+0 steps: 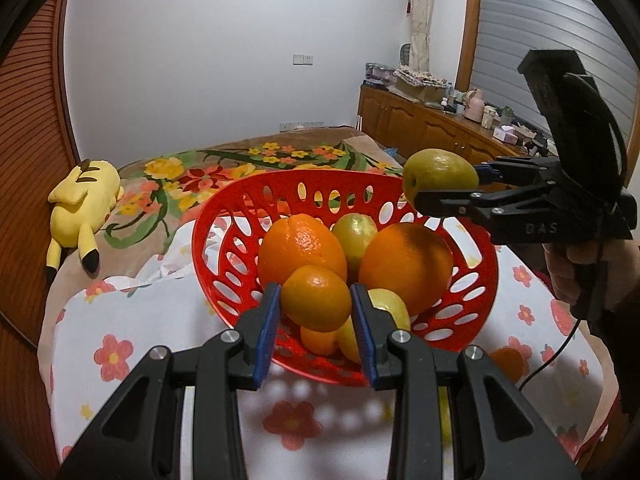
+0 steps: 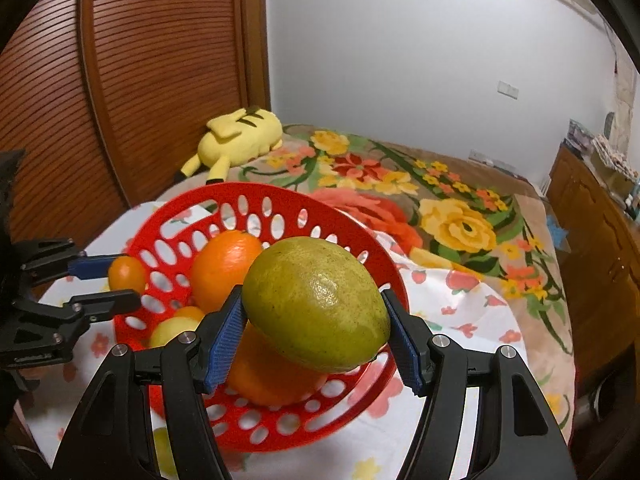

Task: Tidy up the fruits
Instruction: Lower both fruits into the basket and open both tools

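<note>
Both tongs carry fruit to the red basket.

The left gripper (image 1: 316, 300) clamps a small orange (image 1: 316, 298) over the basket's (image 1: 224, 216) near rim, the right gripper (image 2: 316, 322) a green lemon (image 2: 316, 304) above its right edge, each held high to clear the piled oranges (image 1: 406, 266). The basket sits on a flowered cloth (image 1: 160, 320); a yellow plush toy (image 1: 82, 208) lies at the bed's far corner.

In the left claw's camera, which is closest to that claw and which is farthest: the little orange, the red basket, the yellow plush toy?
1. The little orange: clamped between the pads of the left claw.
2. The red basket: just behind and under it, holding the other fruit.
3. The yellow plush toy: far back on the left, lying on the flowered blanket.
</note>
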A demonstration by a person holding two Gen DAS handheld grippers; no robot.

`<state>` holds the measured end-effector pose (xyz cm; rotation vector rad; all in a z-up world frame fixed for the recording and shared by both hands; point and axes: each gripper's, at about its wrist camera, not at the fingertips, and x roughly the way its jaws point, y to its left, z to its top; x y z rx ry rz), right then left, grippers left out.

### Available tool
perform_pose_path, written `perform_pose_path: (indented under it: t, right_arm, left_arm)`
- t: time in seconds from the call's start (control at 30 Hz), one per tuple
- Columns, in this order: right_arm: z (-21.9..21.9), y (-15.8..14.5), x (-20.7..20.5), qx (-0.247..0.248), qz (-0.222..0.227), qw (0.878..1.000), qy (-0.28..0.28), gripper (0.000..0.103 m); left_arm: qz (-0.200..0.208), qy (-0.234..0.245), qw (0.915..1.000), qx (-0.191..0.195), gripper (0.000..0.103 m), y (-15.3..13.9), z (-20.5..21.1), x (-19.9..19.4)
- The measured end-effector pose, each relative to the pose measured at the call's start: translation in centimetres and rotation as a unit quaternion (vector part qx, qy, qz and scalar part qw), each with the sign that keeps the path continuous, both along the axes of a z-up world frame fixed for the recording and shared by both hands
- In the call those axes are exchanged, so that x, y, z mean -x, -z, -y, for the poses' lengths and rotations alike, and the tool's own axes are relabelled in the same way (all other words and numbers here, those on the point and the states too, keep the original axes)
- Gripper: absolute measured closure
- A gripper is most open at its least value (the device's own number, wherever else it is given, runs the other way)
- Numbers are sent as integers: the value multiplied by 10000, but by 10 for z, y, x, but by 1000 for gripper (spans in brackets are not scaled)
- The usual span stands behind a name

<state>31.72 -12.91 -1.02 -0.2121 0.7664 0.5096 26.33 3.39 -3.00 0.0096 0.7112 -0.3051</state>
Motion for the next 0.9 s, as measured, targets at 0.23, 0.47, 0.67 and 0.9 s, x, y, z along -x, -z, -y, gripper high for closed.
perform_pose_path:
  t: [0.23, 0.47, 0.67, 0.9]
  right_arm:
    - [-4, 13, -20, 33, -177, 9998, -26, 35]
    - [-10, 17, -31, 33, -279, 9996, -88, 35]
    - [-11, 12, -35, -101, -172, 9998, -91, 34]
    - [-5, 2, -29, -200, -92, 9997, -93, 34]
  left_arm:
    - [-77, -24, 10000, -16, 70, 7, 0, -11]
    - [-110, -38, 9999, -6, 70, 9, -2, -17]
    - [-120, -44, 9999, -14, 70, 11, -2, -18]
    - [-115, -47, 9999, -24, 70, 11, -2, -18]
